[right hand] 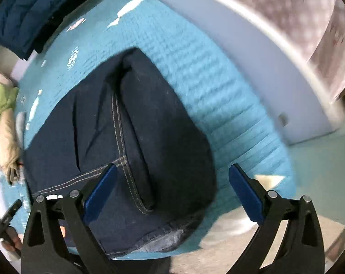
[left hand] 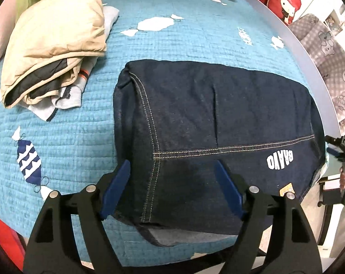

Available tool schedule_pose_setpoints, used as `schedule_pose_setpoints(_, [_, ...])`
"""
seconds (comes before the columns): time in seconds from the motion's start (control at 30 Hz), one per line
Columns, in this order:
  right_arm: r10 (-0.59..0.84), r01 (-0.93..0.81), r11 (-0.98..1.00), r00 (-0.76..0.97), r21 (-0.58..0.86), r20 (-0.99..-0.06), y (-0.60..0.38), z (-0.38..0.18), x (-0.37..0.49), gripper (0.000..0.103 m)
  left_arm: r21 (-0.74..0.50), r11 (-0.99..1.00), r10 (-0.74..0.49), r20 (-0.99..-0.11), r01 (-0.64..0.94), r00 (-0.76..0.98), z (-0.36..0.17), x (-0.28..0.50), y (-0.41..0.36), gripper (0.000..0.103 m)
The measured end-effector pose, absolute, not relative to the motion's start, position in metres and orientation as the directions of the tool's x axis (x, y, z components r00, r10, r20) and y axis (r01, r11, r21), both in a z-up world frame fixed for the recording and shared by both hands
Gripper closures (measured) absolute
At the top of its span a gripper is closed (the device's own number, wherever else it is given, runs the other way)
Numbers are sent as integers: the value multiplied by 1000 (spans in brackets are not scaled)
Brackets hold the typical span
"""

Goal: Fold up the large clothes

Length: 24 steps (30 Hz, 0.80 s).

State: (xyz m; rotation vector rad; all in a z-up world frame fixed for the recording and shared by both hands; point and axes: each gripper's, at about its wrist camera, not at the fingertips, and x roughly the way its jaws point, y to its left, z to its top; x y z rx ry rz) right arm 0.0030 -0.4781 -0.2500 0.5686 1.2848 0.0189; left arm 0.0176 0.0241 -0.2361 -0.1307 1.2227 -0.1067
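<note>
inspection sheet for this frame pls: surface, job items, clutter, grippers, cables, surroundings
Surface: teal quilted bedspread with fish print, on a bed.
Job's things: dark denim garment folded into a compact block near the bed's front edge, white lettering showing.
Clutter: beige padded jacket lying on a grey garment; navy clothes stacked at the far end.
Grippers: left gripper open above the denim; right gripper open, holding nothing.
Cables: nothing seen.
Surroundings: white bed frame; red cushion; grey checked blanket.

Motion blur smears the checked blanket [right hand: 316, 22] beyond recognition.
</note>
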Motion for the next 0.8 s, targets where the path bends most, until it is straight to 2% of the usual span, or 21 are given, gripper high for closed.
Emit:
schedule_pose_setpoints(0.03, [371,284,842,313,459,-874,-476,-255,0,9,-159,987,-154,-931,10,332,-240,19,24,25])
schedule_pose_setpoints(0.1, [346,262,862,322,434,-881,-468,-254,-2,10,-161,987,-153,-935,2,319,-242,15,30,25])
schedule_pose_setpoints(0.13, [401,245,839,325,485,-857,-465,-253,-2,17,-155,988,-145,-938,-6,315,-244,17,29,25])
schedule_pose_setpoints(0.17, [526,228,763,325,605,-786,-459,-253,-4,30,-150,989,-138,-939,-12,316,-248,20,32,25])
schedule_pose_setpoints(0.2, [560,224,736,330,639,-760,-455,-252,-4,30,-145,989,-130,-938,-22,321,-247,20,34,25])
schedule_pose_setpoints(0.3, [459,211,828,277,520,-844,-442,-259,4,33,-163,985,-137,-928,-48,346,-240,21,42,25])
schedule_pose_setpoints(0.37, [453,259,811,289,525,-843,-444,-270,6,37,-174,983,-141,-924,-61,355,-237,25,45,25])
schedule_pose_setpoints(0.4, [441,287,799,317,528,-840,-449,-267,6,44,-175,982,-140,-924,-67,356,-236,27,45,25])
schedule_pose_setpoints(0.43, [403,323,803,324,501,-856,-453,-264,5,78,-181,981,-144,-922,-70,358,-235,30,43,25])
schedule_pose_setpoints(0.47, [400,353,788,331,505,-855,-457,-261,1,83,-191,979,-155,-919,-65,363,-233,32,41,25])
schedule_pose_setpoints(0.57, [354,358,794,385,491,-852,-454,-245,-5,84,-227,973,-195,-909,-44,369,-225,41,27,26])
schedule_pose_setpoints(0.63, [310,299,841,415,450,-855,-440,-228,-7,84,-256,967,-232,-899,-17,371,-221,50,13,36])
schedule_pose_setpoints(0.67, [312,283,845,427,453,-849,-437,-223,-6,84,-267,964,-249,-896,2,368,-218,57,4,47])
schedule_pose_setpoints(0.73, [329,262,839,455,478,-827,-432,-211,-2,84,-296,955,-287,-891,30,352,-215,71,-17,54])
schedule_pose_setpoints(0.8, [342,235,839,471,490,-813,-429,-200,0,84,-329,943,-328,-880,59,345,-211,83,-35,76])
